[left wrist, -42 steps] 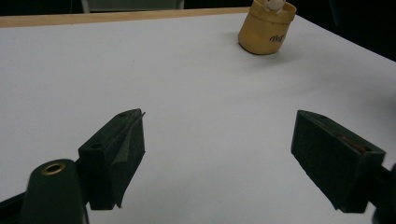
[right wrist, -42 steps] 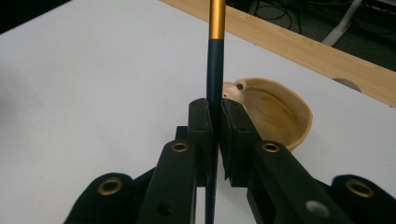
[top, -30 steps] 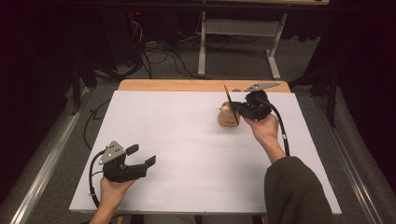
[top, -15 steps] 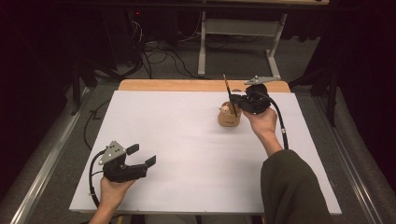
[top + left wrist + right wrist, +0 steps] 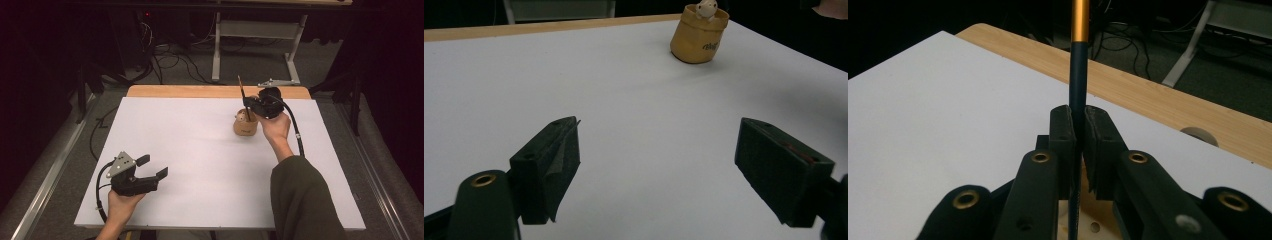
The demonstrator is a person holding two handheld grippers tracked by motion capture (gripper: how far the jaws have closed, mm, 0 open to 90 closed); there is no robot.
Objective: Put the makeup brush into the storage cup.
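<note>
A tan cup with a small pale figure in it stands on the white table top, far right of centre. Just above its mouth my right gripper is shut on a thin dark pen that stands nearly upright. In the right gripper view the pen has a gold band and runs up between the pressed pads. My left gripper rests open near the front left, nothing between its jaws. The left gripper view has the cup far ahead.
A bare wooden strip runs along the table's far edge, with a grey metal bracket by its right end. Cables and a white stand frame lie on the dark floor beyond. The right forearm's dark sleeve crosses the front right.
My right hand has carried the pen a little toward the table's far edge, staying over the cup. The left gripper has kept still and open.
</note>
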